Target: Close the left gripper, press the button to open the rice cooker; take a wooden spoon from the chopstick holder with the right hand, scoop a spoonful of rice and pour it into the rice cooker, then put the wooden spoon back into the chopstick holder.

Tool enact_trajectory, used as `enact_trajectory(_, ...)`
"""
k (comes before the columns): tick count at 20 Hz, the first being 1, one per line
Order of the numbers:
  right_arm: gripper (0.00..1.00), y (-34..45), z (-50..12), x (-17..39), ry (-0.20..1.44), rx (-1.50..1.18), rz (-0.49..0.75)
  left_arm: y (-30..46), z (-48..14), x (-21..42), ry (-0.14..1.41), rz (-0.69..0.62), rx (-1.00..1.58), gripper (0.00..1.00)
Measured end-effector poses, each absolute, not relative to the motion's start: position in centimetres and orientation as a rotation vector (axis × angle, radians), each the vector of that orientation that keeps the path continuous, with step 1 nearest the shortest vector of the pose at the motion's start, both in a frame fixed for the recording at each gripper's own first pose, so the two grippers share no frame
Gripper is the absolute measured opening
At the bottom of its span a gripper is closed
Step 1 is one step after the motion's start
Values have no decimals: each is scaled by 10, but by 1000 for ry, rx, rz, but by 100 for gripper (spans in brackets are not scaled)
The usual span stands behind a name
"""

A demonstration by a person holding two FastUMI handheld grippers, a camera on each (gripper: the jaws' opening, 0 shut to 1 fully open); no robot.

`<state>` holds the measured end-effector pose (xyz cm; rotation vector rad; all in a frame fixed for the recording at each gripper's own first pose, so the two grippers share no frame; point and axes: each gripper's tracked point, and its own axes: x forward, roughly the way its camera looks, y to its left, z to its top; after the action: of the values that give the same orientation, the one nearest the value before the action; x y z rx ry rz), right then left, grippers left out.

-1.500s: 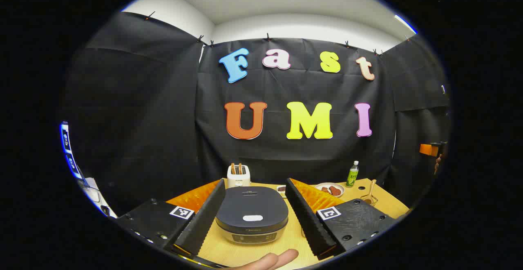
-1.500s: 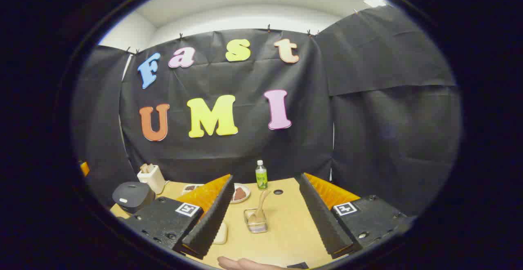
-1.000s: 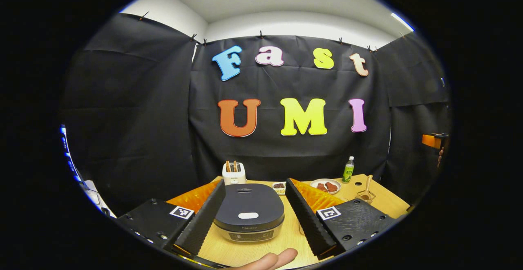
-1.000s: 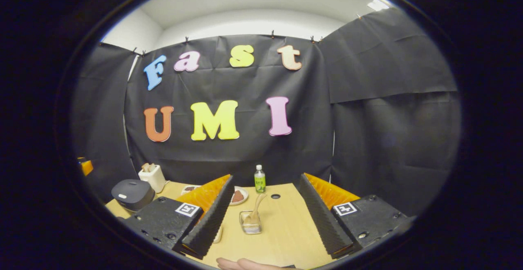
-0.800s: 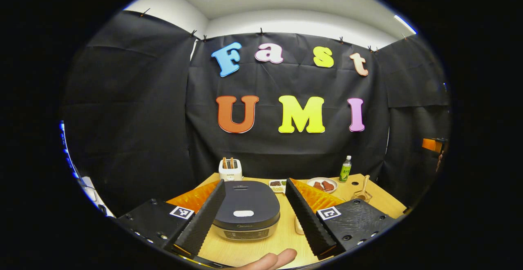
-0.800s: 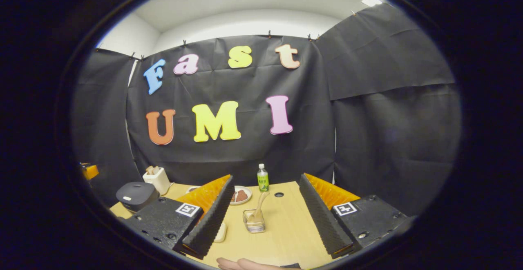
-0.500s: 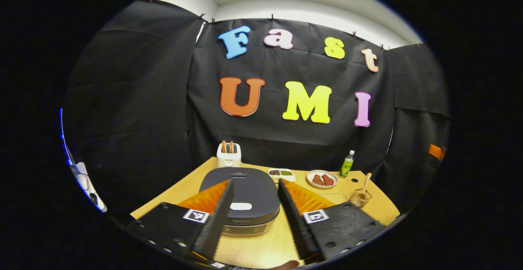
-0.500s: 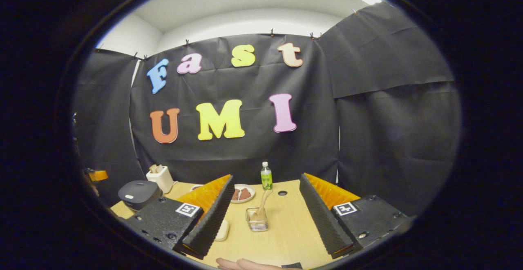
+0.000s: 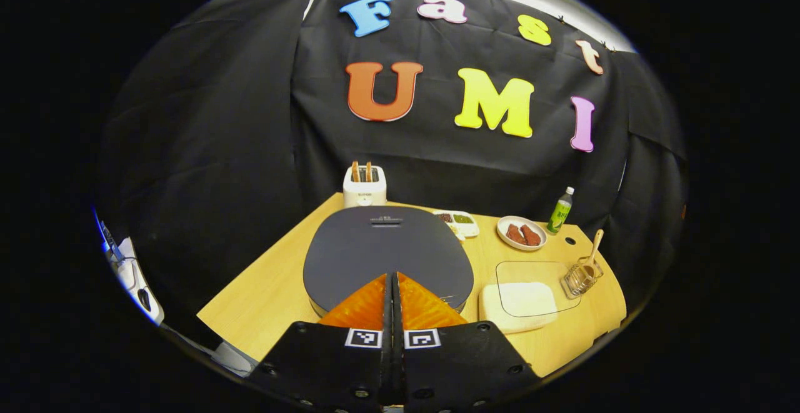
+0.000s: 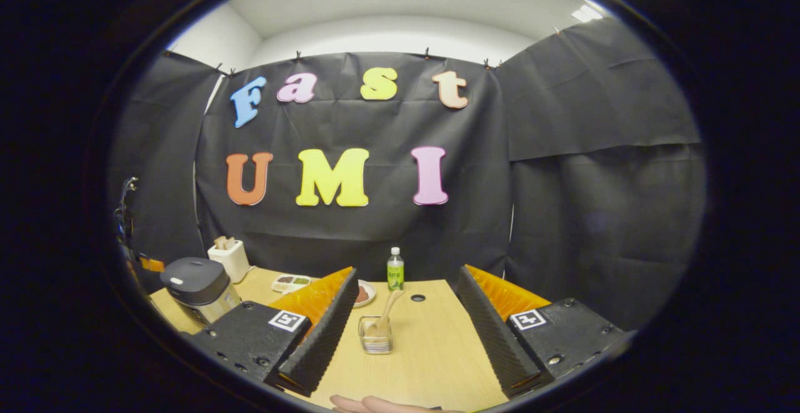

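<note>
Dark grey lid of the rice cooker (image 9: 387,257) at the centre of the left gripper view, still down, on the pale wooden table (image 9: 262,300). Left gripper (image 9: 395,278) at bottom centre, fingers pressed together with nothing between, tips over the lid's front edge. Button hidden under those tips; contact impossible to confirm. Same rice cooker (image 10: 195,288) at lower left of the right gripper view, pale button patch on its top. Right gripper (image 10: 406,313) at the bottom of that view, spread wide and empty, framing the chopstick holder (image 10: 375,334) with the wooden spoon (image 10: 389,308) leaning out of it. Holder (image 9: 581,275) and spoon (image 9: 594,247) also at right of the left gripper view, beyond a clear tray (image 9: 534,278) and a white block (image 9: 519,303), possibly the rice.

Likely step: pressing to release the lid. Risks, as judgement: a push landing off the button and merely skating on the smooth lid; a slanted push nudging the cooker back toward the toaster (image 9: 364,187); the lid springing up against tips left over it. Later, a shallow pinch on the slim handle letting the spoon twist, or tipping the light holder.
</note>
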<state>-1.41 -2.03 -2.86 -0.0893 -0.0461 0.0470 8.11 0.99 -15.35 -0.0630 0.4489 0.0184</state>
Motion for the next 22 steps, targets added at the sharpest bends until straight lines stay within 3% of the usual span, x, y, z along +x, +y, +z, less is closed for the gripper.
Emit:
enact_trajectory(2, 100, -22, -40, -8, -23, -89, 48, 12, -171, 92, 499, 33, -72, 0)
enact_trajectory(4, 95, -23, -50, -1, -6, -91, 51, 15, -175, 97, 503, 43, -74, 0)
enact_trajectory(6, 100, -26, -62, 5, 16, -100, 48, 12, -183, 102, 525, 35, -105, 0)
enact_trajectory(7, 95, -27, -67, 9, 29, -102, 47, 12, -182, 104, 515, 36, -108, 0)
enact_trajectory(13, 100, -34, -100, 27, 98, -112, 38, 9, -196, 100, 527, 44, -102, 0)
enact_trajectory(22, 100, -40, -142, 45, 180, -146, 20, 11, -189, 103, 417, 41, -35, 1)
